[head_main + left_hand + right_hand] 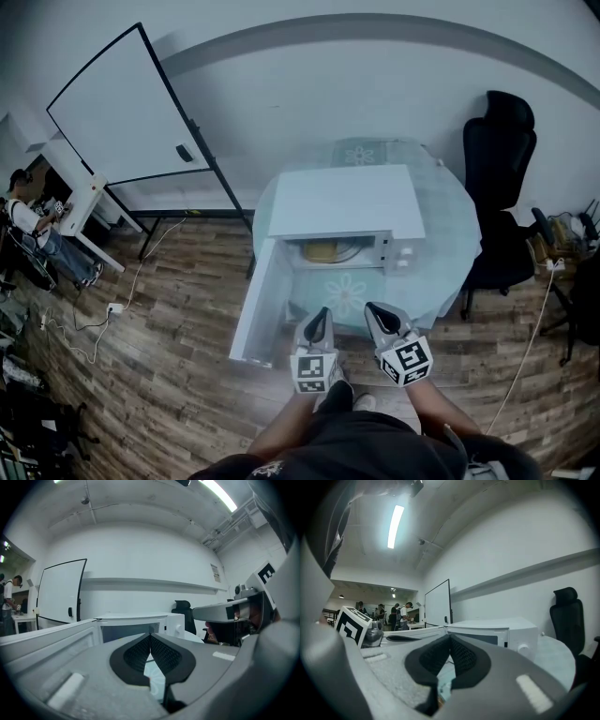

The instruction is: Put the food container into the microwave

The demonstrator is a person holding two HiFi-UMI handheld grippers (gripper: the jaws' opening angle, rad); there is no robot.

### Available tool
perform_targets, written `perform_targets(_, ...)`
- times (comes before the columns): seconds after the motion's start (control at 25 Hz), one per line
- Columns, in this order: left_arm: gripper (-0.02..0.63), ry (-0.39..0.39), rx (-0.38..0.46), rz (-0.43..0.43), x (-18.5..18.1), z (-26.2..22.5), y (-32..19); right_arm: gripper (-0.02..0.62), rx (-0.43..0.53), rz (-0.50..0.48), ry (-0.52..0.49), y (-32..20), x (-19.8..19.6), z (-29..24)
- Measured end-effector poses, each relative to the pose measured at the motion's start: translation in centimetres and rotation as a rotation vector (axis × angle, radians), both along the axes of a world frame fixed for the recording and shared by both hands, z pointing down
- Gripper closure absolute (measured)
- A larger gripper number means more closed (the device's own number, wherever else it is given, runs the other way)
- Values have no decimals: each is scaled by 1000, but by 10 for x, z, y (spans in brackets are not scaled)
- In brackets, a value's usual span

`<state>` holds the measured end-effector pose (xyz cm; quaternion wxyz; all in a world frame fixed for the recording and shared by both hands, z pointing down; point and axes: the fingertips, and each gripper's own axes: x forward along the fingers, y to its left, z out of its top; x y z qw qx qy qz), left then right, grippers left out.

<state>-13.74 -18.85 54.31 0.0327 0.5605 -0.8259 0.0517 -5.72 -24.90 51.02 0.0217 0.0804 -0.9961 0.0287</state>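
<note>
Food container (pixel 322 250) x1 in microwave (pixel 342 202) x1

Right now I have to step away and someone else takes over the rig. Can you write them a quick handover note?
Left gripper: shut, empty, in front of the microwave.
Right gripper: shut, empty, beside the left one.
The microwave stands on the round glass table, with its door open to the left.
A yellow item, likely the food container, sits inside the cavity.
Done: the container appears to be in.
Left: probably only closing the door, if wanted.
</note>
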Motion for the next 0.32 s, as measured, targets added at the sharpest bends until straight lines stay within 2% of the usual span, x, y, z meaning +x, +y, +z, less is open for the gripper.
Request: perform_targets(0.32, 600, 9, -4, -9, 6, 1, 3, 595, 4, -1, -6, -2, 8, -2)
